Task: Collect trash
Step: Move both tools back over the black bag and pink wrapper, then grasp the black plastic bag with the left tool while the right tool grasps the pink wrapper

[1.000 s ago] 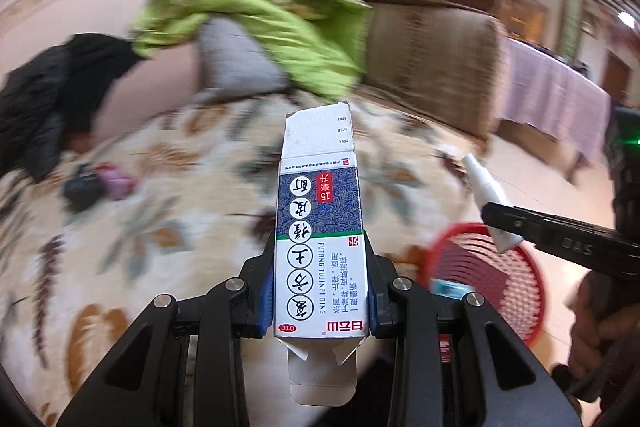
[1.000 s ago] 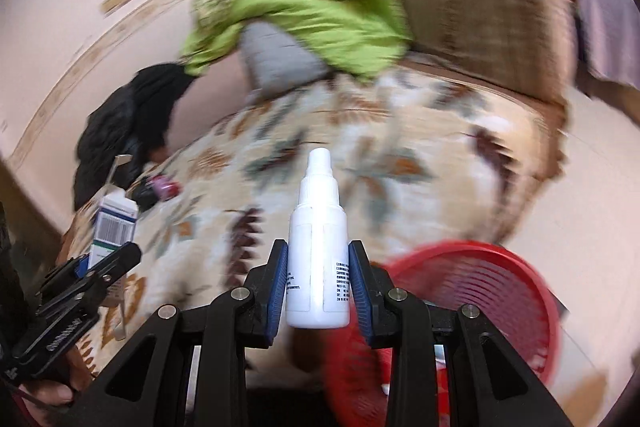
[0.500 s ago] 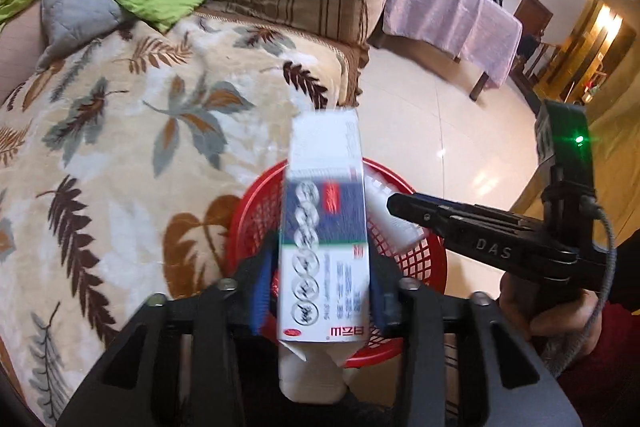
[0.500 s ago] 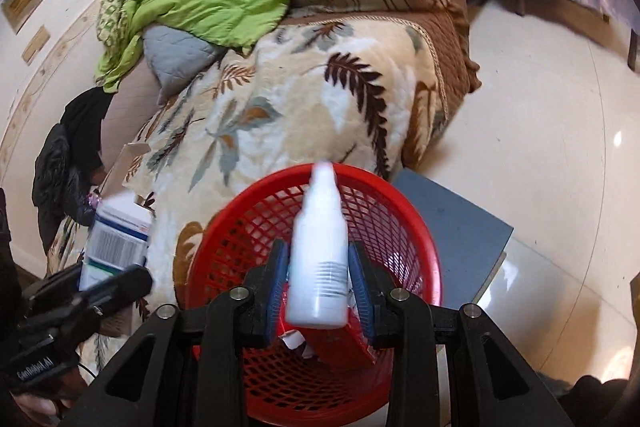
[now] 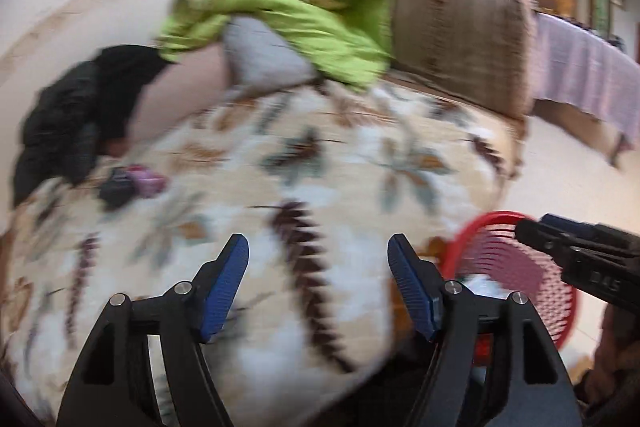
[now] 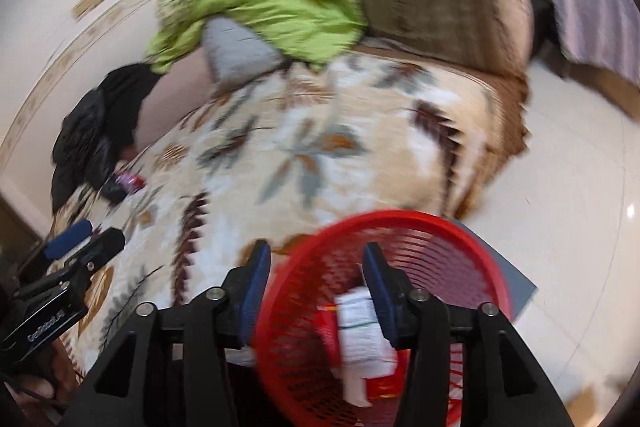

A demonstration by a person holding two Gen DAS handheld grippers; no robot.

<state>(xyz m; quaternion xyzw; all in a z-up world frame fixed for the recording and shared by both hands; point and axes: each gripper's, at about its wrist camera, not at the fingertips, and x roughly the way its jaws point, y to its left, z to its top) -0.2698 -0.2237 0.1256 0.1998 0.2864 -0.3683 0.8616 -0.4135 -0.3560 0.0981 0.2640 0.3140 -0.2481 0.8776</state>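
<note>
Both tools are opening with nothing between the jaws: left tool [image 5: 318, 281], right tool [image 6: 316, 277]. Trash [image 6: 362, 331] lies in the red basket [image 6: 440, 227], near right of the sofa [image 5: 320, 187]. Confirm the drop, then target the small items [image 5: 132, 183] far left.

There are 2 grippers, the left gripper [image 5: 318, 255] and the right gripper [image 6: 316, 261], each with 2 blue pads, both opening with nothing between them. 1 red basket [image 6: 472, 231] sits by 1 sofa [image 5: 460, 39]. On the sofa lie 1 leaf-patterned blanket [image 5: 320, 167], 1 green quilt [image 5: 288, 7], 1 grey cushion [image 5: 260, 55] and 1 black jacket [image 5: 76, 115].
</note>
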